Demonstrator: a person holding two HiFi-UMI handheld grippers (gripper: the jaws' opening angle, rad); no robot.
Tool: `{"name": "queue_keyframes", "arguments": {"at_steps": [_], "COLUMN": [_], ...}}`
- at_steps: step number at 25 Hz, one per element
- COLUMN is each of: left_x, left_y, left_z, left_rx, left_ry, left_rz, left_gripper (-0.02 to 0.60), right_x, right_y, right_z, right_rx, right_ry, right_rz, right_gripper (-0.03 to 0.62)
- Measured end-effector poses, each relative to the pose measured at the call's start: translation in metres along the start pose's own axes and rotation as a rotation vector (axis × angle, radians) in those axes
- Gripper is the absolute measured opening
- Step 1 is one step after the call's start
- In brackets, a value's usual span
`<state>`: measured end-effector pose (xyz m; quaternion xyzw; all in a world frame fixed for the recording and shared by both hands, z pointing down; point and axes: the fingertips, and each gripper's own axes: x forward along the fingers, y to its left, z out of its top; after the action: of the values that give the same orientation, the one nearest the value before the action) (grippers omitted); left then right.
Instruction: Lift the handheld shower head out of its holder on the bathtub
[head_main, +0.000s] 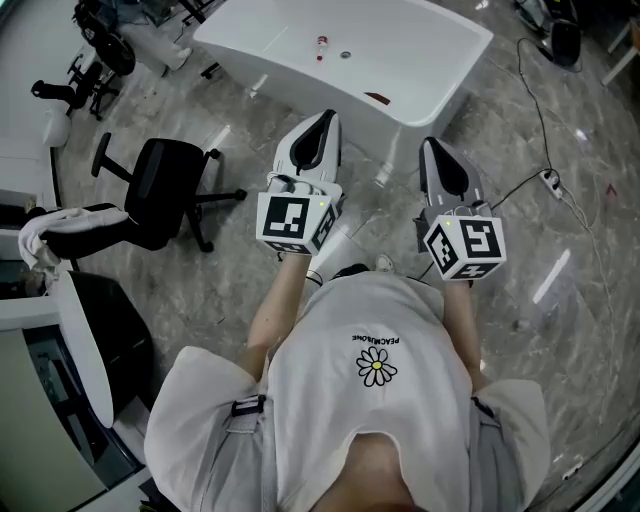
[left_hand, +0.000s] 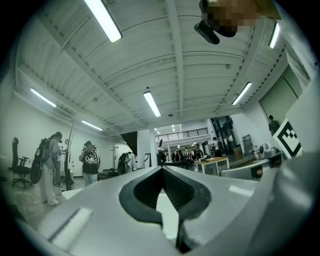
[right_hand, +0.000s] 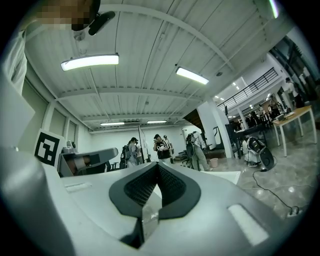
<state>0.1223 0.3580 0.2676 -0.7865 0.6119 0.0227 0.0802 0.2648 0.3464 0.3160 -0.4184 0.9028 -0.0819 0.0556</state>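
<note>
A white freestanding bathtub (head_main: 420, 60) stands at the top of the head view, with a small red-and-white fitting (head_main: 321, 45) and a drain (head_main: 345, 53) inside it. I cannot make out a shower head or its holder for certain; a chrome pipe (head_main: 384, 176) rises by the tub's near side. My left gripper (head_main: 325, 116) and right gripper (head_main: 432, 144) are held side by side short of the tub and point toward it. Both are shut with nothing between the pads. In the gripper views, the left gripper (left_hand: 162, 169) and right gripper (right_hand: 158, 165) face up at the ceiling.
A black office chair (head_main: 165, 190) stands left of the grippers on the marble floor. A cable (head_main: 540, 115) runs to a power strip (head_main: 552, 180) at the right. A desk edge (head_main: 80, 340) lies at lower left. Several people (right_hand: 161, 147) stand far off in the hall.
</note>
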Motion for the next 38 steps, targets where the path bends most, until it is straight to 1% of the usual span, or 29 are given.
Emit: {"name": "queue_keyframes", "arguments": {"at_steps": [3, 8, 11, 14, 18, 20, 24, 29, 33, 38], "left_x": [0.005, 0.014, 0.028, 0.048, 0.090, 0.114, 0.164, 0.224, 0.269, 0.326], "left_y": [0.002, 0.018, 0.041, 0.069, 0.104, 0.133, 0.208, 0.272, 0.300, 0.318], "left_z": [-0.005, -0.014, -0.028, -0.043, -0.066, -0.072, -0.068, -0.066, -0.074, -0.081], "left_rx": [-0.018, 0.004, -0.030, -0.070, -0.090, -0.103, -0.110, -0.098, -0.120, -0.135], "left_ry": [0.007, 0.036, 0.048, 0.049, 0.055, 0.045, 0.010, -0.010, -0.007, -0.026], "left_rz": [0.029, 0.061, 0.072, 0.055, 0.030, 0.033, 0.045, 0.014, -0.012, -0.036], "left_gripper": [0.001, 0.001, 0.001, 0.001, 0.001, 0.001, 0.001, 0.001, 0.001, 0.001], "right_x": [0.003, 0.028, 0.056, 0.093, 0.152, 0.191, 0.283, 0.363, 0.402, 0.447], "right_y": [-0.015, -0.028, -0.029, -0.026, -0.042, -0.049, -0.053, -0.057, -0.067, -0.092], "right_z": [-0.010, -0.018, -0.022, -0.027, -0.037, -0.035, -0.013, 0.008, 0.009, 0.004], "right_rx": [0.009, 0.038, 0.030, 0.026, 0.023, 0.020, -0.011, -0.032, -0.036, -0.043], "right_ry": [0.030, 0.068, 0.072, 0.084, 0.117, 0.117, 0.075, 0.029, 0.039, 0.061], "right_rz": [0.008, 0.019, 0.024, 0.031, 0.014, 0.003, -0.008, -0.025, -0.045, -0.045], "right_gripper": [0.023, 0.023, 0.023, 0.023, 0.023, 0.023, 0.023, 0.023, 0.023, 0.023]}}
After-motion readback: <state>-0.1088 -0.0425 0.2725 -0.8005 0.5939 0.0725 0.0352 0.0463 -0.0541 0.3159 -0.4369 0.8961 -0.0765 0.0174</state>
